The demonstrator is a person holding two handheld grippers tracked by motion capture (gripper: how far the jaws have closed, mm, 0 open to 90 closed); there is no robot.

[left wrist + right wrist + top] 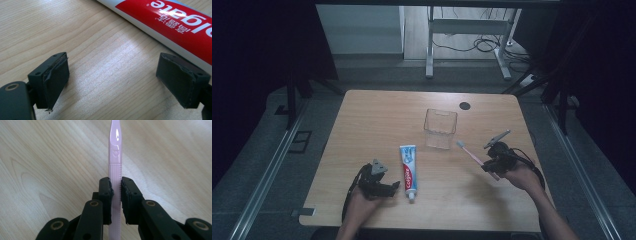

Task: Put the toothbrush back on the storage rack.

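My left gripper [384, 187] sits low on the wooden table [377, 115], just left of the toothpaste tube [409, 170], jaws spread wide with bare wood between them. In the left gripper view one pad [56, 77] stands at the left and the other at the right, the tube [170, 22] running past just beyond the right one, its red label upside down to me. I cannot tell if that pad touches it. The tube lies flat, cap end towards my edge of the table, crimped end pointing at the clear plastic box [440, 128], which stands upright just beyond and right of the tube. Right of the tube again, my right gripper [490, 166] is clamped on the pink toothbrush [472, 155], jaws pinching the ribbed handle [115, 180] from both sides. The brush sticks out up and left, its bristle head close to the box's near right corner, raised off the wood. A black disc [465, 105] sits on the table beyond the box.
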